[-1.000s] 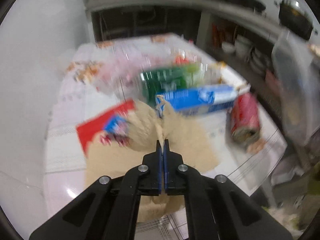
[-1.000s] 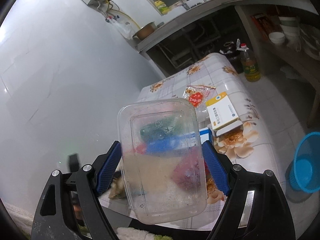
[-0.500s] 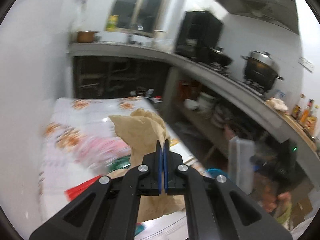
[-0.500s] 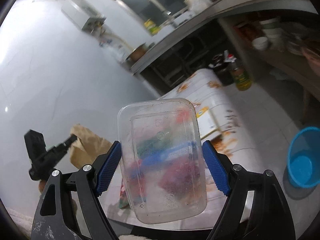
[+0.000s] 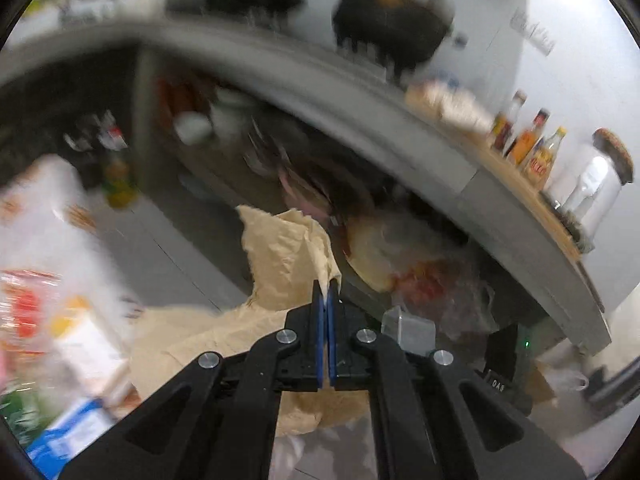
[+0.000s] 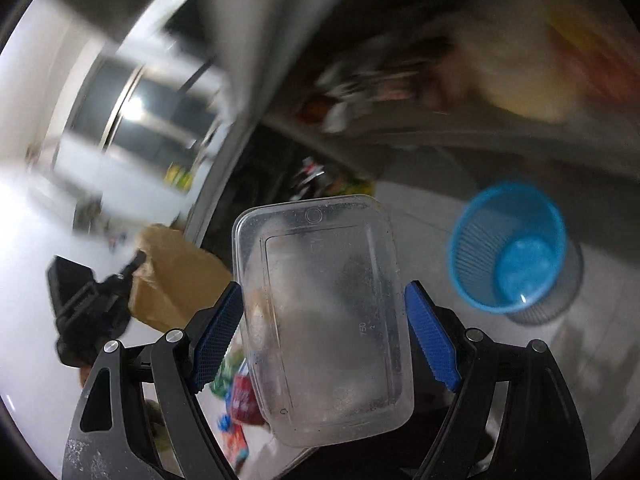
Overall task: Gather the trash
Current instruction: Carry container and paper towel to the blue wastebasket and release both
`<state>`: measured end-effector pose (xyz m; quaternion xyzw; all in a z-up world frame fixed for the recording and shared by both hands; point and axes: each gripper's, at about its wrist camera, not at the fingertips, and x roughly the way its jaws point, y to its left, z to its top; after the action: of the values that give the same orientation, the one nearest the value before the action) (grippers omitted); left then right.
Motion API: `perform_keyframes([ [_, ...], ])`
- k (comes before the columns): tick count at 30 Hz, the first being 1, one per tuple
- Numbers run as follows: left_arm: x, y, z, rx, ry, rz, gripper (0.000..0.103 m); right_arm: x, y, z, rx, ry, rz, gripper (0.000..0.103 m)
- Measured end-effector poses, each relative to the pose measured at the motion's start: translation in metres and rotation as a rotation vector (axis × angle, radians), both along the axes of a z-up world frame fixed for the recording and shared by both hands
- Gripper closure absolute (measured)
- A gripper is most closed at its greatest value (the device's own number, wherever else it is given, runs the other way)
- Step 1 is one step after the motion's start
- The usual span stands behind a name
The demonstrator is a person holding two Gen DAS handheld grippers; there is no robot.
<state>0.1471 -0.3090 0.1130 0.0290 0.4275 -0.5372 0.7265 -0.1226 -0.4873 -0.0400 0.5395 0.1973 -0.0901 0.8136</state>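
My left gripper (image 5: 327,292) is shut on a crumpled brown paper bag (image 5: 286,256) and holds it up in the air; the bag hangs below the jaws too. In the right wrist view the same bag (image 6: 176,276) and the left gripper (image 6: 138,258) show at the left. My right gripper (image 6: 322,320) is shut on a clear plastic food container (image 6: 324,316), held across its width. A blue trash basket (image 6: 514,254) stands on the floor at the right, apart from both grippers.
Blurred trash lies on the table at the lower left: a blue box (image 5: 68,432), a white and yellow box (image 5: 86,340), a red wrapper (image 5: 24,304). A grey counter (image 5: 500,196) with bottles (image 5: 528,152) and a jar runs across. Red packets (image 6: 242,394) lie below the container.
Both grippers have swung right, away from the table toward the counter and floor. The blue basket has come closer in the right wrist view. Both holds are unchanged.
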Motion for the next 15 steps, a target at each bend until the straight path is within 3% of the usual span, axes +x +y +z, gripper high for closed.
perform_keyframes([
  [3, 0.002, -0.068, -0.050, 0.100, 0.085, -0.049, 0.102, -0.014, -0.025, -0.035, 0.097, 0.034, -0.077, 0.026],
  [7, -0.007, -0.138, -0.100, 0.196, 0.070, -0.116, 0.102, -0.021, -0.043, -0.075, 0.200, 0.087, -0.152, 0.026],
  [10, -0.009, -0.186, -0.146, 0.269, 0.108, -0.140, 0.102, -0.023, -0.046, -0.089, 0.231, 0.116, -0.176, 0.026],
  [15, -0.007, -0.227, -0.211, 0.359, 0.131, -0.120, 0.101, -0.033, -0.055, -0.099, 0.252, 0.148, -0.196, 0.026],
])
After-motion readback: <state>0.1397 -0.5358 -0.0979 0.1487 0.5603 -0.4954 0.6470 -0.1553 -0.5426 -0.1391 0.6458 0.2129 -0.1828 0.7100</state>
